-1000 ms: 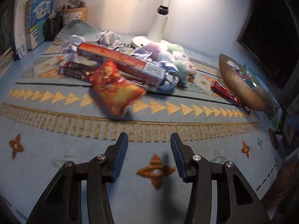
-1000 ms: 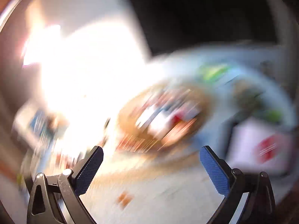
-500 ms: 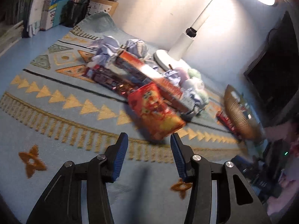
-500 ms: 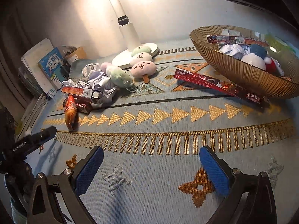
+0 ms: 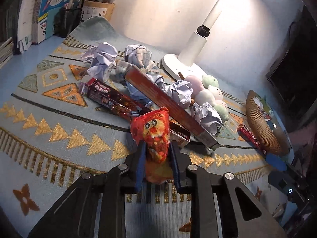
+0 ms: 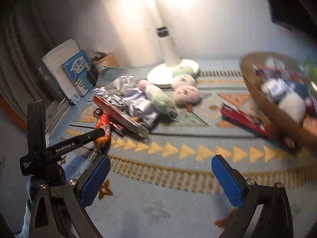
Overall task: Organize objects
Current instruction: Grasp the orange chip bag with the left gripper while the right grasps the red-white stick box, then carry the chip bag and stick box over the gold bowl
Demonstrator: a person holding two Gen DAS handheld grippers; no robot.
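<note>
Left tongs [image 5: 157, 154]: I pinch the orange snack bag [image 5: 153, 136] at its near end, beside the clutter pile on the desk.
Right tongs [image 6: 160, 180]: spread wide, holding nothing.
Bowl [image 5: 261, 127]: far right, already holding items.
Step in hand: I lift straight up, gently, so the bag doesn't crush or snag the long red box [image 5: 168, 103].

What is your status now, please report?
Left gripper shut on orange snack bag. Right gripper open, empty. Long red box and crumpled paper crowd the bag's far end.
</note>
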